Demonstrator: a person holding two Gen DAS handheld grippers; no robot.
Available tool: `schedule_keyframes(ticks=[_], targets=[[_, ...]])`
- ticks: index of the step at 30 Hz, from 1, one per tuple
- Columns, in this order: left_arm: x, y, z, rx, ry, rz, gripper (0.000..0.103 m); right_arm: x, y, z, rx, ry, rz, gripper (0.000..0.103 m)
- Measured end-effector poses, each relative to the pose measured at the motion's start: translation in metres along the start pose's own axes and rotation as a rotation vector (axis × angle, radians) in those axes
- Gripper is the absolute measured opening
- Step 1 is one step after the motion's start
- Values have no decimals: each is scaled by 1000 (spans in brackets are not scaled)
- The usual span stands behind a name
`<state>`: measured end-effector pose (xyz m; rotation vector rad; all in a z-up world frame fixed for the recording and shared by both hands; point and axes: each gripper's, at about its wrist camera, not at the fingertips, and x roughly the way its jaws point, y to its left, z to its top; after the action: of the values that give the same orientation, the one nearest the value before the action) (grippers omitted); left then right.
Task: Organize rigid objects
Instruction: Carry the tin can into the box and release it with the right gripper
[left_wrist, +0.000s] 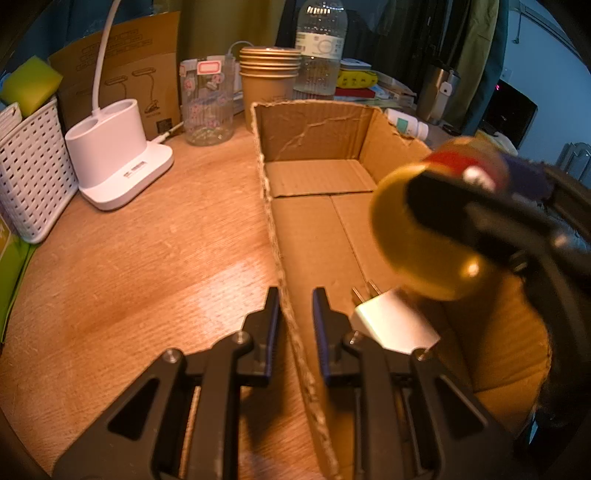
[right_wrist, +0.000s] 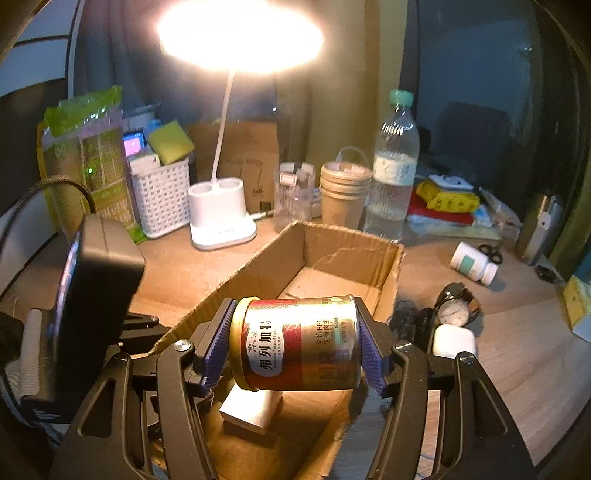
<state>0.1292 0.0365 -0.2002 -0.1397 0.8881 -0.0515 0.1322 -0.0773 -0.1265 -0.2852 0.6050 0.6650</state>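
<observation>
My right gripper (right_wrist: 295, 347) is shut on a gold and red can (right_wrist: 295, 343), held on its side by its two ends above the near end of an open cardboard box (right_wrist: 354, 247). The can (left_wrist: 428, 229) and right gripper also show in the left wrist view, over the box (left_wrist: 314, 129). A white charger plug (left_wrist: 391, 321) lies on the box floor; it shows under the can in the right wrist view (right_wrist: 251, 410). My left gripper (left_wrist: 293, 306) straddles the box's left wall, its jaws narrowly apart, not touching the wall.
A white lamp base (left_wrist: 122, 155), a white basket (left_wrist: 29, 177), a glass jar (left_wrist: 208, 103), stacked paper cups (left_wrist: 269, 77) and a water bottle (left_wrist: 319, 48) stand behind the box. A pill bottle (right_wrist: 474, 264), a watch (right_wrist: 456, 306) and a white earbud case (right_wrist: 452, 341) lie right of it.
</observation>
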Motion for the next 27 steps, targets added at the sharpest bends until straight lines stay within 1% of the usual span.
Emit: schedule_keyframes(ticks=[5, 8, 11, 15, 17, 27], targets=[[0, 0, 0, 0, 0, 0, 18, 7, 2, 0, -14, 40, -7, 64], [0, 0, 0, 0, 0, 0, 18, 11, 1, 0, -26, 69, -42, 64], [0, 0, 0, 0, 0, 0, 18, 14, 0, -2, -20, 98, -39, 64], [0, 0, 0, -1, 0, 0, 18, 14, -3, -2, -6, 108, -28, 65], [0, 0, 0, 0, 0, 0, 18, 14, -5, -3, 1, 109, -42, 70], [0, 1, 0, 0, 0, 0, 18, -3, -17, -1, 43, 64, -55, 71]])
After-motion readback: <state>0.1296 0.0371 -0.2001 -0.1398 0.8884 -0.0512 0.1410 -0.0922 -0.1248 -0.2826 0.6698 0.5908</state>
